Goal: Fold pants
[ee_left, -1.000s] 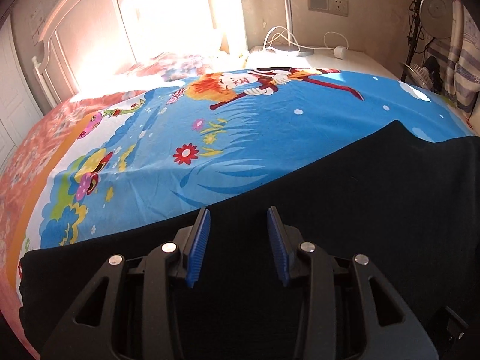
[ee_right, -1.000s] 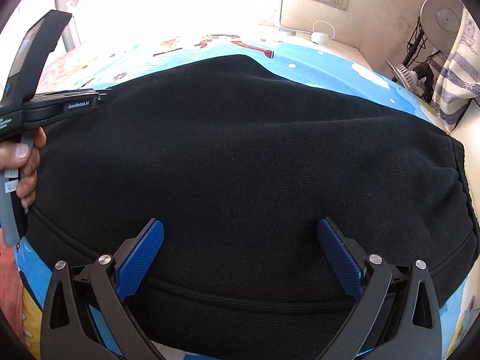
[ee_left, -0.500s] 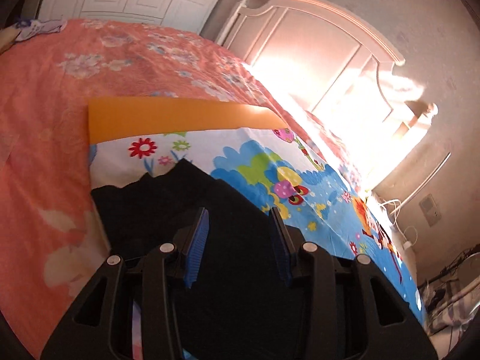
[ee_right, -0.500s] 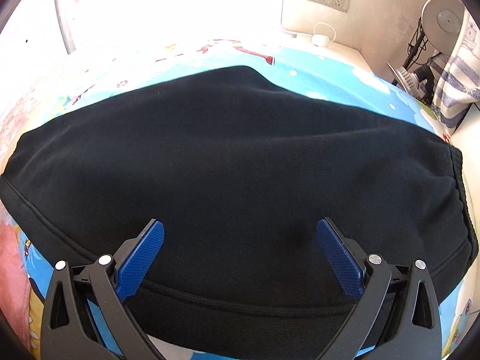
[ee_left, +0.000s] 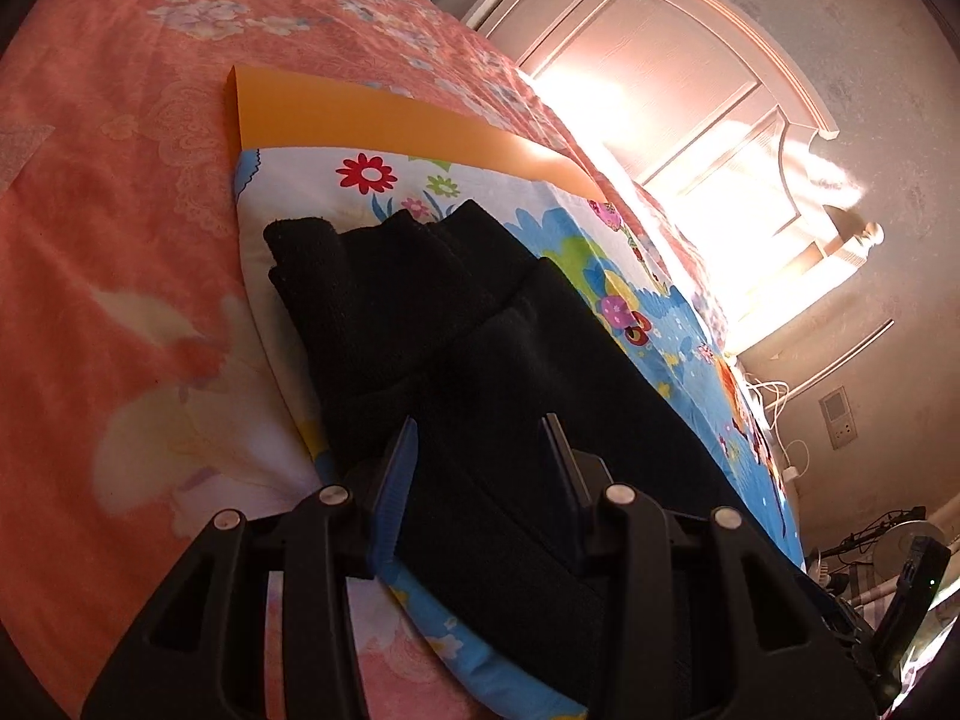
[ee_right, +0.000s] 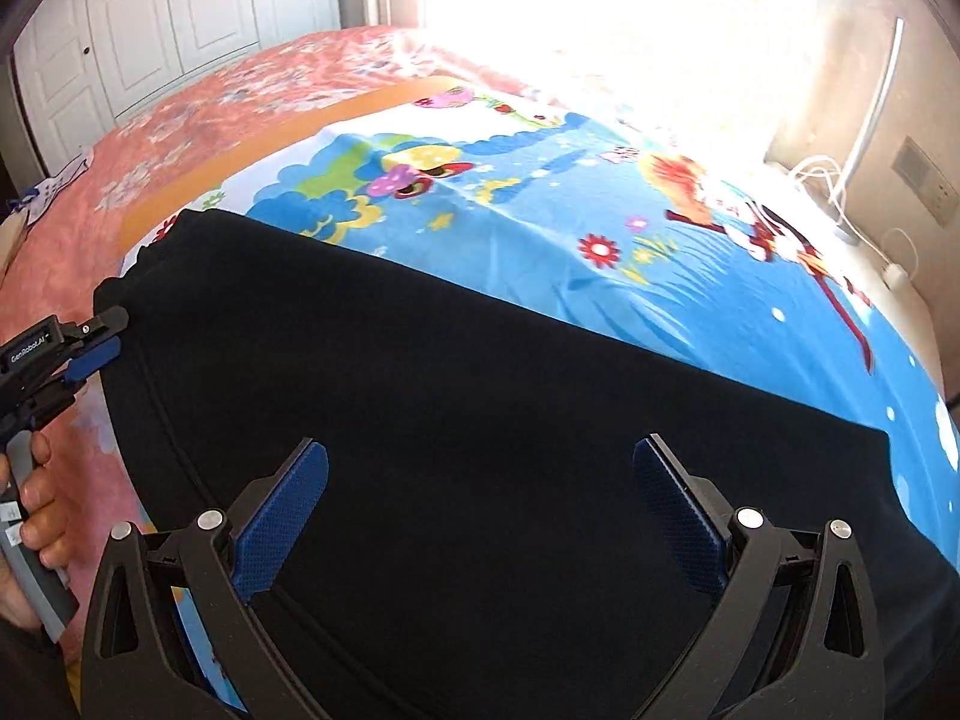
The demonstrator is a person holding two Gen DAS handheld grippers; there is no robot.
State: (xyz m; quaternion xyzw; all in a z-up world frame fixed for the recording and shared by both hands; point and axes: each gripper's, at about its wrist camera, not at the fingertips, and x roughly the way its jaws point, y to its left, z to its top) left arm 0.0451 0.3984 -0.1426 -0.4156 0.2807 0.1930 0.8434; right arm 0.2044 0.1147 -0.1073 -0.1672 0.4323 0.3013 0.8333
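Right wrist view shows the black pants (ee_right: 480,420) lying flat on the cartoon bedsheet (ee_right: 600,192), already doubled lengthwise by the look of it. The right tool (ee_right: 480,510) hangs over them, jaws wide apart and empty. The left tool (ee_left: 474,480), jaws part open and gripping nothing, should pinch both cuffs (ee_left: 312,264) squarely together so the layers carry over without slipping.

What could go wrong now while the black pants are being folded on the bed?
1. The leg ends of the black pants lie bunched and layered, so a fold may come out uneven.
2. The left hand-held gripper has only a moderate gap; it might catch just one layer.
3. The right hand-held gripper hangs wide open over flat cloth, and pinching there could drag the cartoon sheet up too.
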